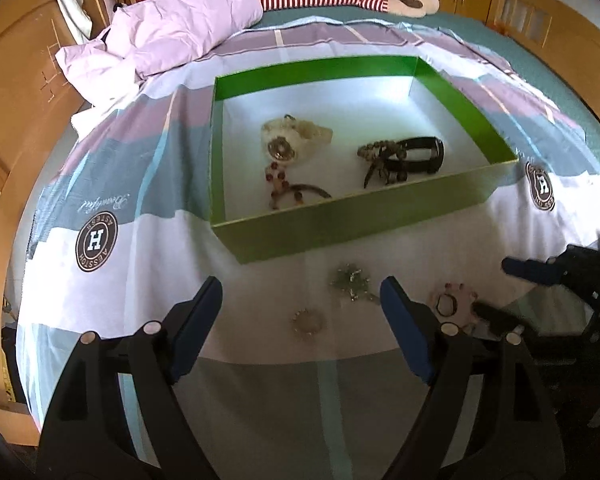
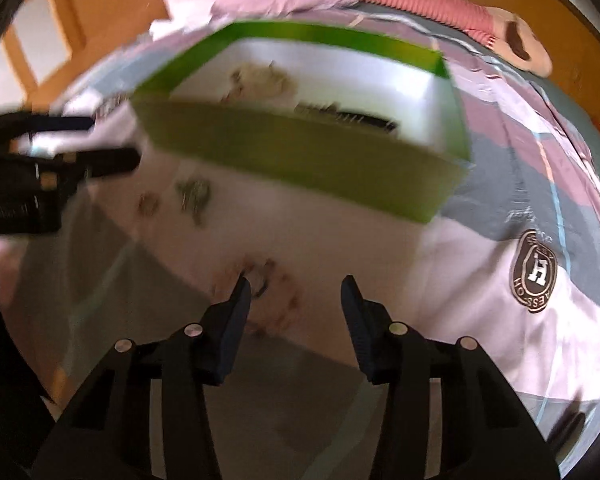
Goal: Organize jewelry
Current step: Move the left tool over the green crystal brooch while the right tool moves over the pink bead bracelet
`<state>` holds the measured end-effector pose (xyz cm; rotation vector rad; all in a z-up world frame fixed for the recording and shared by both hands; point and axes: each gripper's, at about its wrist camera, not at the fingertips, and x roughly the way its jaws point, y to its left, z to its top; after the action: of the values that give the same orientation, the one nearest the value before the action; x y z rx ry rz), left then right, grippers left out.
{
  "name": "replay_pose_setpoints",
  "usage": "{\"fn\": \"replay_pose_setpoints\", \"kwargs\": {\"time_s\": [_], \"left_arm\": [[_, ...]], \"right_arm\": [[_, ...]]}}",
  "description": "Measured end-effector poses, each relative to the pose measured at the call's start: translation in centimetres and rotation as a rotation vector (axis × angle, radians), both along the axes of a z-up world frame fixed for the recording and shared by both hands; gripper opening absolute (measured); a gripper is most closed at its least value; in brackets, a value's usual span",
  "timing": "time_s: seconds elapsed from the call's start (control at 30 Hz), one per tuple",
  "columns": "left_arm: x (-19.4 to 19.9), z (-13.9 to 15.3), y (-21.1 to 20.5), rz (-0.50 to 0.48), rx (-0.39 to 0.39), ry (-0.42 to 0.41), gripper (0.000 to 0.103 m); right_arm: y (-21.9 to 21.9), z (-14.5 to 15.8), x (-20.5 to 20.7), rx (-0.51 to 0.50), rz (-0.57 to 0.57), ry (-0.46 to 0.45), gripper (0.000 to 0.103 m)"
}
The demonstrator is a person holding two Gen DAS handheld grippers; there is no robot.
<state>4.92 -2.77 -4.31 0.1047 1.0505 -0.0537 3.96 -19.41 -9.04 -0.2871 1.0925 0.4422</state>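
A shallow green cardboard box (image 1: 340, 224) sits mid-frame on the smooth bedspread (image 1: 140, 240), both downward-tilted claws apart: left claw (image 1: 300, 300) empty, right claw (image 2: 296, 292) above a pink beaded bracelet (image 1: 454, 304).

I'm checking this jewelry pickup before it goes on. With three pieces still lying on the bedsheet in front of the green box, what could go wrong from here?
1. The right gripper is at the pink bracelet, one finger at its edge: closing may pinch the sheet or flick the bracelet away.
2. The left gripper, open, is close beside it: they could collide.
3. The green cluster and pale ring lie close by and could get knocked.
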Motion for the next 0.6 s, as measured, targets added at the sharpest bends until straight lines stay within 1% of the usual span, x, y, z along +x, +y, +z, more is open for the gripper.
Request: {"fn": "replay_pose_setpoints", "kwargs": {"time_s": [0.03,0.1,0.2,0.27,0.3,0.33,0.43,0.6], "left_arm": [[0.1,-0.2,-0.1,-0.001,0.003,0.005,0.081],[0.3,-0.5,-0.2,0.001,0.000,0.018,0.081],[0.9,-1.1,-0.3,0.008,-0.017,0.043,0.081],[1.4,-1.8,-0.4,0.012,-0.033,0.068,0.081],[1.6,-2.1,-0.5,0.013,-0.038,0.080,0.081],[1.8,-2.4,-0.6,0.016,-0.044,0.095,0.081],[2.5,-3.3,-1.1,0.020,-0.057,0.124,0.081],[3.0,-4.0,-2.2,0.011,-0.049,0.139,0.081]], "right_arm": [[0.1,-0.7,0.1,-0.022,-0.010,0.007,0.039],[-0.2,-1.4,0.5,-0.025,-0.037,0.035,0.038],[-0.5,-1.7,0.9,-0.010,-0.060,0.061,0.037],[-0.3,-1.8,0.8,-0.017,-0.049,0.057,0.025],[0.0,-1.7,0.7,-0.016,-0.027,0.057,0.010],[0.2,-1.7,0.5,-0.020,-0.016,0.052,0.008],[0.0,-1.1,0.4,0.009,-0.016,0.033,0.008],[-1.5,0.7,0.8,0.068,-0.050,-0.017,0.008]]}}
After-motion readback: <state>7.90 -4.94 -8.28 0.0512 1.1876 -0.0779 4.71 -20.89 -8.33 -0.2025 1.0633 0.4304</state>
